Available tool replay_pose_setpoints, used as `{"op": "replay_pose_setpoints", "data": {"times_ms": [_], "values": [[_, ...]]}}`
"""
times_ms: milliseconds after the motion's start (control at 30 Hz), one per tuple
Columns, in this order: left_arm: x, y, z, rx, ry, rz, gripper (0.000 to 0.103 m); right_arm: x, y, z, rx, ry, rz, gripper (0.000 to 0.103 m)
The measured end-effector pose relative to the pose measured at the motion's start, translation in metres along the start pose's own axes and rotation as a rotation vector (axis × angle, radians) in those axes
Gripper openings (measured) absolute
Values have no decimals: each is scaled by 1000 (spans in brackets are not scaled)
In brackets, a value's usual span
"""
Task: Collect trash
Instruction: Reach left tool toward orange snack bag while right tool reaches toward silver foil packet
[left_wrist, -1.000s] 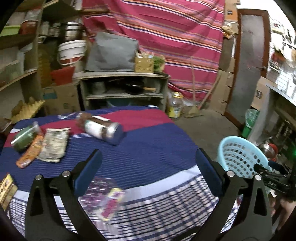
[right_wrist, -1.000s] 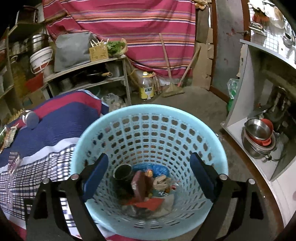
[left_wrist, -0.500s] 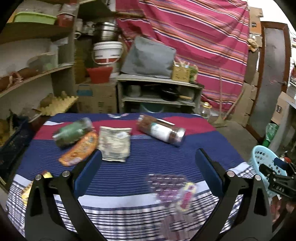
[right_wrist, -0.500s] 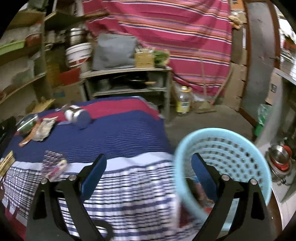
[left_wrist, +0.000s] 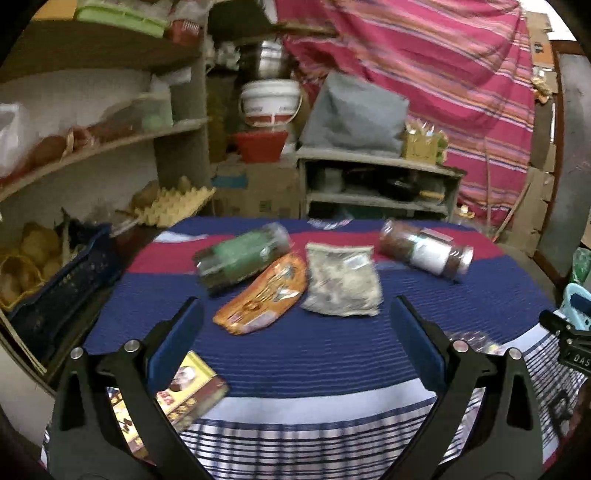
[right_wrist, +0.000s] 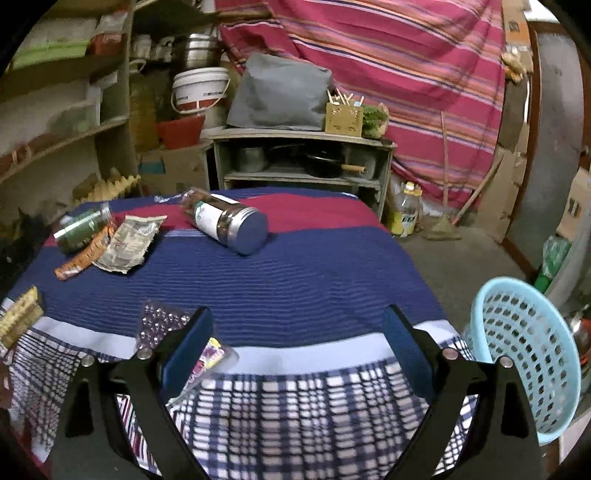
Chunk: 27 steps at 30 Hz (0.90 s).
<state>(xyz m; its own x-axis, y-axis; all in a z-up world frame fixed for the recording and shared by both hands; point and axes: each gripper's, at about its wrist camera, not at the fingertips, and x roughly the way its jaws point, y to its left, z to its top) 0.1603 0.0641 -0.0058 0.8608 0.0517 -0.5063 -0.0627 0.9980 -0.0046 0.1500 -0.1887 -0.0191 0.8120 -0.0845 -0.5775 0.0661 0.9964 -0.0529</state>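
Note:
On the striped cloth (left_wrist: 317, 354) lie a green jar (left_wrist: 242, 258), an orange wrapper (left_wrist: 264, 295), a grey-green pouch (left_wrist: 341, 280) and a brown spice jar (left_wrist: 424, 253). A yellow box (left_wrist: 188, 391) sits by the left finger. My left gripper (left_wrist: 297, 341) hovers open and empty over the near edge. In the right wrist view the same green jar (right_wrist: 83, 227), pouch (right_wrist: 131, 243) and spice jar (right_wrist: 225, 219) show, plus a clear bubble packet (right_wrist: 166, 325) beside the left finger. My right gripper (right_wrist: 299, 350) is open and empty. The light-blue basket (right_wrist: 532, 354) stands at the right.
Shelves (left_wrist: 92, 147) with crates and egg trays (left_wrist: 173, 203) line the left side. A low shelf unit (right_wrist: 299, 162) with pots stands behind the table, before a striped curtain (right_wrist: 388, 55). Bare floor (right_wrist: 454, 258) lies between table and basket.
Both grippers swung left, away from the basket and toward the table. The right one left the basket's mouth and now faces the cloth; the left one now faces the jars and wrappers.

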Motion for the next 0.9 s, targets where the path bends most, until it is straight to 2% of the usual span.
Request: {"op": "replay_pose_setpoints", "data": {"times_ms": [67, 300, 367, 533, 633, 767, 900], "values": [[15, 17, -3, -30, 56, -9, 97, 4, 11, 4, -19, 2, 1, 91], [54, 51, -1, -111, 135, -10, 97, 20, 38, 17, -18, 9, 38, 91], [66, 53, 1, -108, 157, -18, 97, 25, 42, 19, 4, 17, 73, 91], [93, 48, 6, -92, 193, -75, 97, 41, 52, 23, 26, 37, 54, 91], [108, 41, 8, -56, 217, -52, 97, 52, 60, 24, 5, 69, 31, 91], [124, 35, 5, -13, 244, -16, 97, 65, 63, 25, 40, 111, 49, 91], [132, 40, 3, -36, 284, -37, 88, 71, 72, 26, 35, 126, 74, 91]]}}
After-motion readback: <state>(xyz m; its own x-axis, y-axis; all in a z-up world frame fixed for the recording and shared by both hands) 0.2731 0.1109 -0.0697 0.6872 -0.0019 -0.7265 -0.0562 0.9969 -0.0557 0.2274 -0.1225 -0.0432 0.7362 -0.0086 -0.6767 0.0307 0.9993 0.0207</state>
